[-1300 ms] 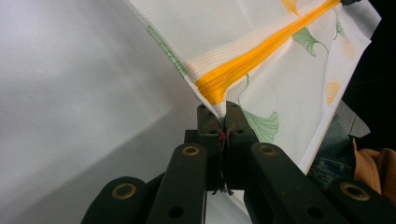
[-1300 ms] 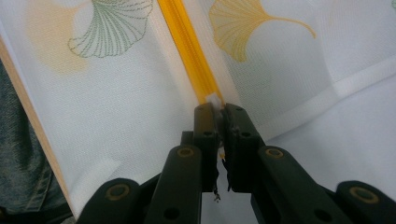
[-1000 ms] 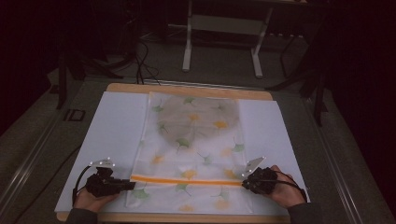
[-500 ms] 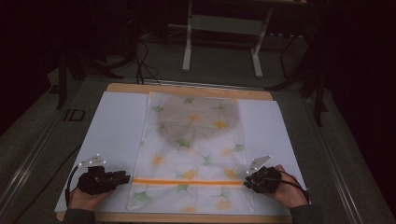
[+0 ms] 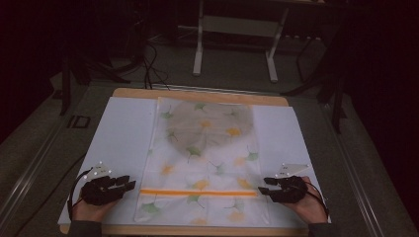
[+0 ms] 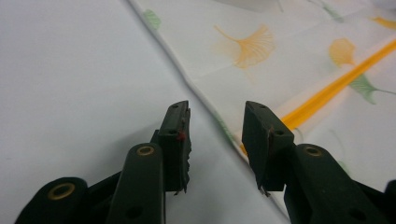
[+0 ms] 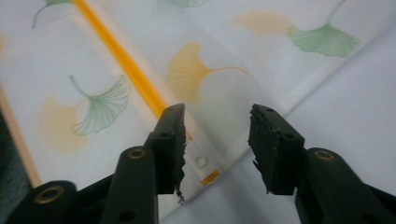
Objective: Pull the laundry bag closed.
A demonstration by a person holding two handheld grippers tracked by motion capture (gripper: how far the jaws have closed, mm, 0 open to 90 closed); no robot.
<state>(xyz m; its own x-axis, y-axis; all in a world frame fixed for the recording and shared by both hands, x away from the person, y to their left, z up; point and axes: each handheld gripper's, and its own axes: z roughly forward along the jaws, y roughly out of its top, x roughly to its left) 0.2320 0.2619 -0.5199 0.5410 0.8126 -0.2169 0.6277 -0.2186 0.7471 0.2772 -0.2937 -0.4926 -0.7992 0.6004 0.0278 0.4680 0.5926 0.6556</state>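
Observation:
A thin white cloth (image 5: pixel 205 158) printed with green and orange ginkgo leaves and an orange stripe (image 5: pixel 197 192) lies flat on the white table cover. My left gripper (image 5: pixel 129 184) rests open on the cover just left of the cloth's left edge. In the left gripper view the gripper (image 6: pixel 214 126) has its jaws apart over that cloth (image 6: pixel 280 56) edge, gripping nothing. My right gripper (image 5: pixel 263 187) stands open at the cloth's right edge by the stripe's end. The right gripper view has the gripper (image 7: pixel 215 123) with jaws spread above the cloth (image 7: pixel 140 56) hem and a small snap.
The white cover (image 5: pixel 118 138) sits on a wooden table (image 5: pixel 197 94) whose edge shows at the far side. A metal stand (image 5: pixel 234 34) and cables stand on the dark floor beyond. Bare cover lies on both sides of the cloth.
My left gripper has slid left, off the cloth's edge, onto the bare cover. My right gripper has shifted slightly toward the near edge of the table. The cloth lies as before.

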